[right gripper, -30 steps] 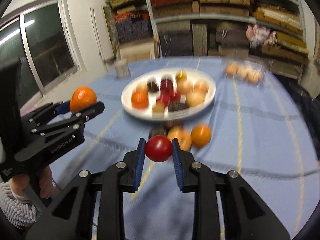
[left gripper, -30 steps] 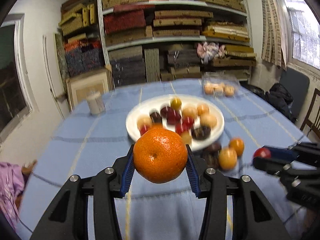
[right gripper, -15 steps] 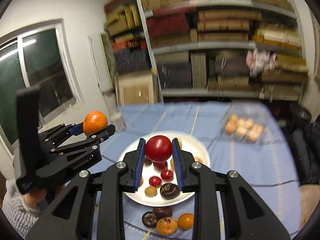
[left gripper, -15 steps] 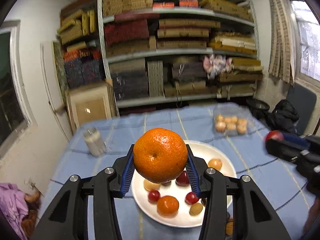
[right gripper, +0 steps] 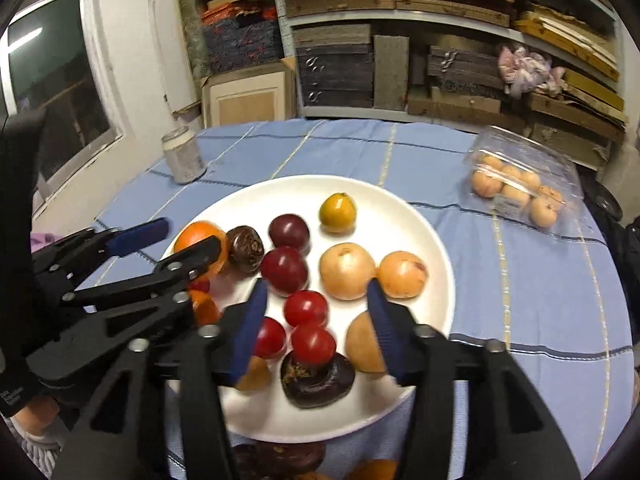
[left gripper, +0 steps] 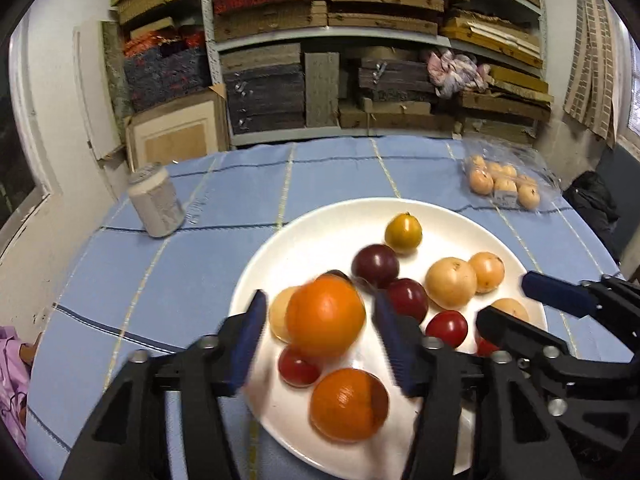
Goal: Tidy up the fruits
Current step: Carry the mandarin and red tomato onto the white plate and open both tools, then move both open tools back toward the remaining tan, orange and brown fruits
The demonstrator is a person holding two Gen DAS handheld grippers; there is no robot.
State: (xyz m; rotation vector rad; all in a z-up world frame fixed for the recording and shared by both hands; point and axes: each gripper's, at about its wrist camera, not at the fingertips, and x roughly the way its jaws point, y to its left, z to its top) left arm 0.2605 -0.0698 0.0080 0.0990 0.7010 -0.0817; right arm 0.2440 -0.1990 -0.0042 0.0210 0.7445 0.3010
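Observation:
A white plate (left gripper: 344,216) (right gripper: 424,224) on the blue tablecloth holds several fruits: oranges, red tomatoes, dark plums, pale loquats. My left gripper (left gripper: 320,332) is open above the plate's left side; the orange (left gripper: 325,316) sits blurred between its spread fingers, free of the pads. It also shows in the right wrist view (right gripper: 200,246). My right gripper (right gripper: 312,320) is open above the plate's front; a red tomato (right gripper: 313,345) lies below it, atop a dark fruit (right gripper: 318,380). The right gripper shows in the left wrist view (left gripper: 516,300).
A grey can (left gripper: 157,205) stands at the table's back left. A clear plastic box of loquats (right gripper: 520,192) lies at the back right. More fruit (right gripper: 280,460) lies on the cloth in front of the plate. Shelves stand behind the table.
Both grippers have dropped down over the plate and opened. The left one has let go of the orange and the right one has let go of the red tomato.

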